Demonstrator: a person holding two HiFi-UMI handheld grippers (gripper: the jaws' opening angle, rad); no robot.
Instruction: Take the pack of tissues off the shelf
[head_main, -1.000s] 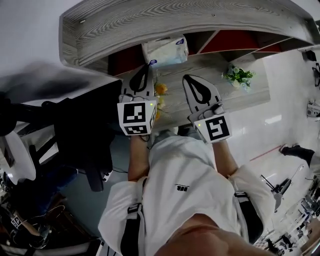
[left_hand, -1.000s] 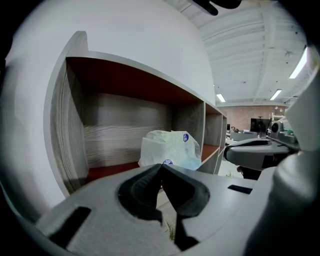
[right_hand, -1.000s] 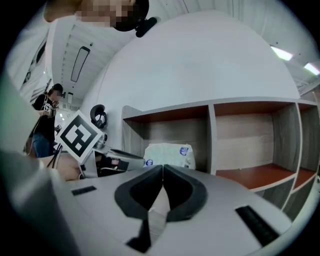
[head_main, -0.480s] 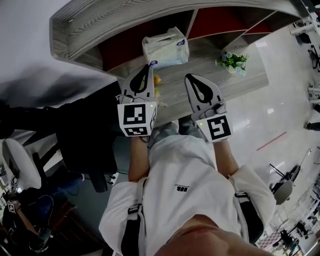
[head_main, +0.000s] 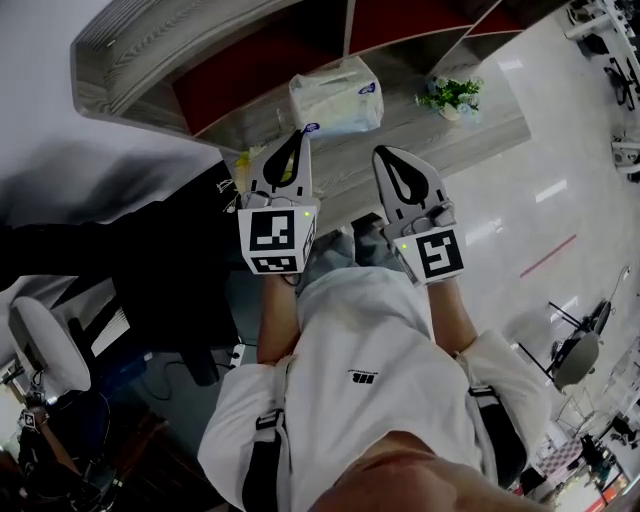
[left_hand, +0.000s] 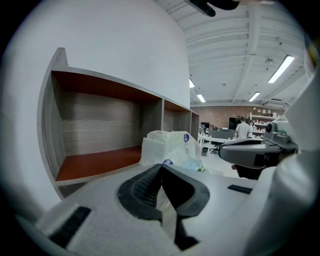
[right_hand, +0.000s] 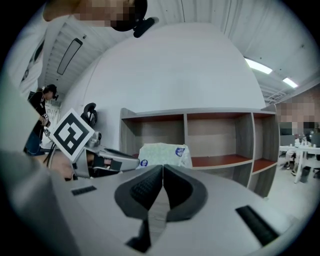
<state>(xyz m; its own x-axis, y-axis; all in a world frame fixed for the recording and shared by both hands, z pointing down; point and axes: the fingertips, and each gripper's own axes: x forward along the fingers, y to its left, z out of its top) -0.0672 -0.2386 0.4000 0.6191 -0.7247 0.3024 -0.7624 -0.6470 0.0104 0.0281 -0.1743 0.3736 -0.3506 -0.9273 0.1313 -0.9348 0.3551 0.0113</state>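
Note:
The pack of tissues (head_main: 335, 97), white with blue round labels, lies on the grey wood shelf (head_main: 200, 45) in front of its red-floored compartments. My left gripper (head_main: 298, 137) is shut and empty, its tip just short of the pack's near left corner. To its right my right gripper (head_main: 384, 154) is also shut and empty, a little further from the pack. In the left gripper view the pack (left_hand: 170, 146) rises right behind the closed gripper (left_hand: 161, 166). In the right gripper view the pack (right_hand: 162, 153) sits past the closed gripper (right_hand: 163, 167), with the left gripper (right_hand: 107, 162) beside it.
A small potted plant (head_main: 450, 93) stands on the shelf's ledge right of the pack. Below left of the shelf are a black chair (head_main: 165, 300) and a white seat (head_main: 45, 345). Shiny white floor (head_main: 560, 190) spreads to the right. People stand far off (left_hand: 245, 127).
The head view has swung, so the shelf has slid up and left and more of its compartments show. Both grippers stay shut, side by side, near the pack.

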